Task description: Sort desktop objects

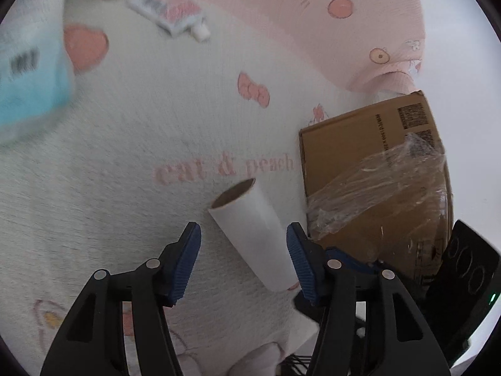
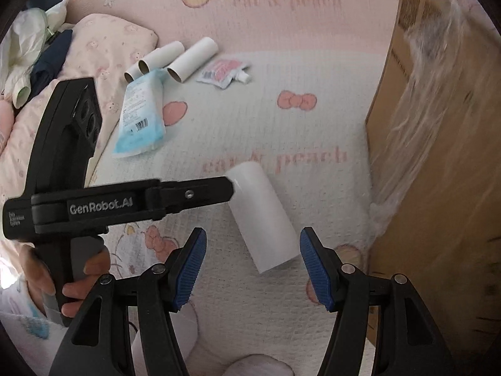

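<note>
Pink-and-white cartoon blanket (image 2: 313, 62) bears cardboard box (image 2: 438, 188) and paper tubes (image 2: 263, 216).

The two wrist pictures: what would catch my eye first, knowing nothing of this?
A white cardboard tube lies on the pink "cat & peach" blanket, between the open blue-padded right tongs, with the left tongs open over it too. A plastic-wrapped cardboard box stands at the right; more tubes lie beyond.

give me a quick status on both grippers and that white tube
Left gripper open, right gripper open, nothing held. White tube lying on the blanket, both sets of jaws around it. Cardboard box close beside it.
</note>
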